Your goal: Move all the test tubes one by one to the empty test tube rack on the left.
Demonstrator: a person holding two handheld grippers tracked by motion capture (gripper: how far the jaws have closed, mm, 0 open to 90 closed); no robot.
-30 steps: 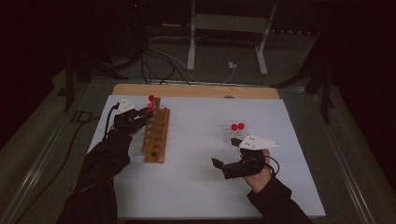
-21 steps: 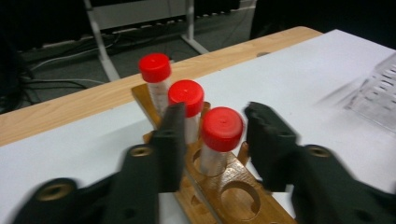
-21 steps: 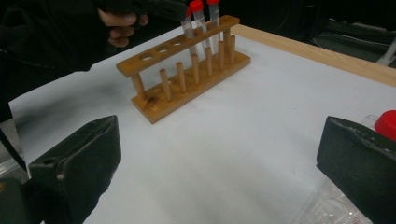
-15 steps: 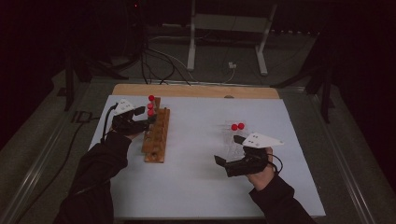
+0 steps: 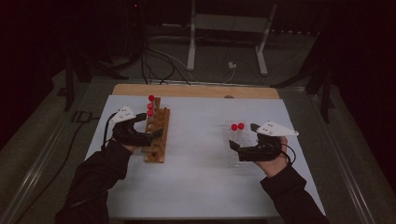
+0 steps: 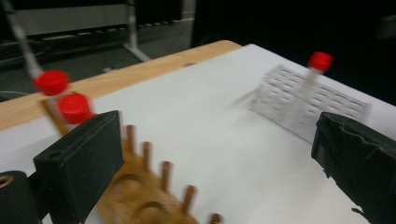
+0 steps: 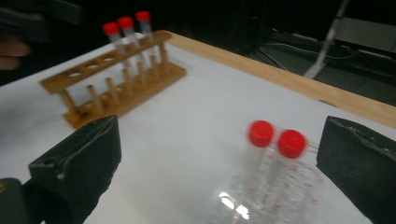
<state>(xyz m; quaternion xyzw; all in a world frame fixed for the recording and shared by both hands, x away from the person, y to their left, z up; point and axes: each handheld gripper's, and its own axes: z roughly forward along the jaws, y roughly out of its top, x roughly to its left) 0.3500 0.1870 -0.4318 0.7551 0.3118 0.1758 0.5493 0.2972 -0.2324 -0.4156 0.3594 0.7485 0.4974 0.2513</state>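
Observation:
A wooden tube rack (image 5: 156,140) lies at the table's left, with three red-capped tubes (image 5: 150,106) upright at its far end. My left gripper (image 5: 152,125) is beside the rack's middle. Its jaws have just been opening and stand wide with nothing between them; below them I see the rack's empty holes (image 6: 140,205). Two more red-capped tubes (image 7: 275,135) stand in a clear container (image 5: 236,147) at the right. My right gripper (image 5: 243,136) is open just short of it, and the tubes sit ahead between the spread jaws (image 7: 219,163), untouched.
The white table top (image 5: 201,186) has a wooden strip (image 5: 196,90) along its far edge. Beyond it are a metal stand (image 5: 229,42) and cables on the floor. The person's dark sleeves come in from the bottom.
The left gripper let go at the rack's far end, opened, and drew back along the rack toward the person. The right gripper moved up toward the clear container.

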